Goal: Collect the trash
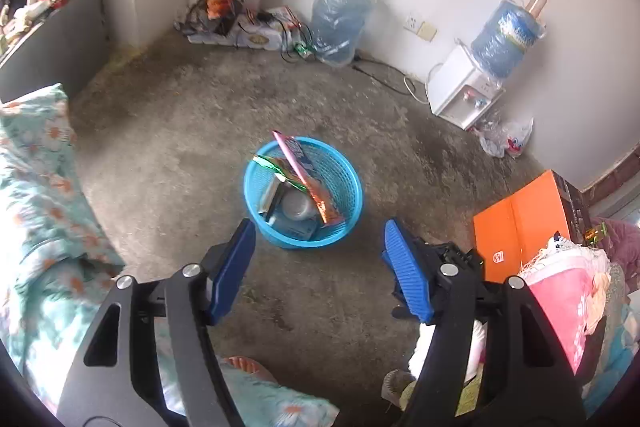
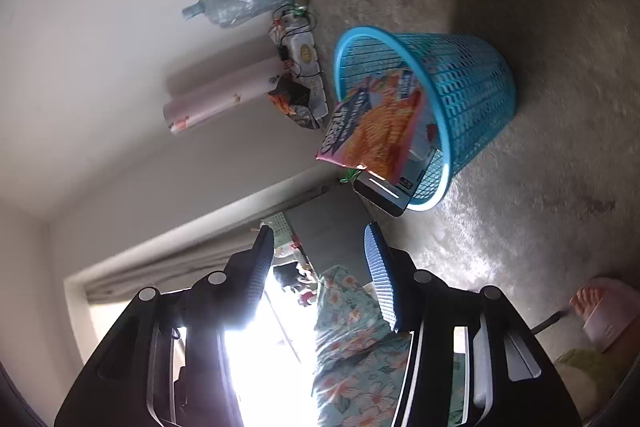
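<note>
A blue mesh waste basket (image 1: 344, 187) stands on the concrete floor, holding snack wrappers (image 1: 308, 179), a dark box and a white cup. My left gripper (image 1: 318, 239) is open and empty, just short of the basket's near rim. In the right wrist view the camera is rolled sideways; the same basket (image 2: 472, 83) holds an orange and pink snack bag (image 2: 380, 127) and a dark box (image 2: 380, 195) sticking over its rim. My right gripper (image 2: 320, 243) is open and empty, a short way from the basket's mouth.
A floral quilt (image 1: 36, 187) lies at left. An orange box (image 1: 520, 227) and pink clothes (image 1: 568, 295) sit at right. Two water jugs (image 1: 340, 15), a white dispenser (image 1: 464, 91), cables and clutter line the far wall. A slipper (image 2: 604, 311) lies on the floor.
</note>
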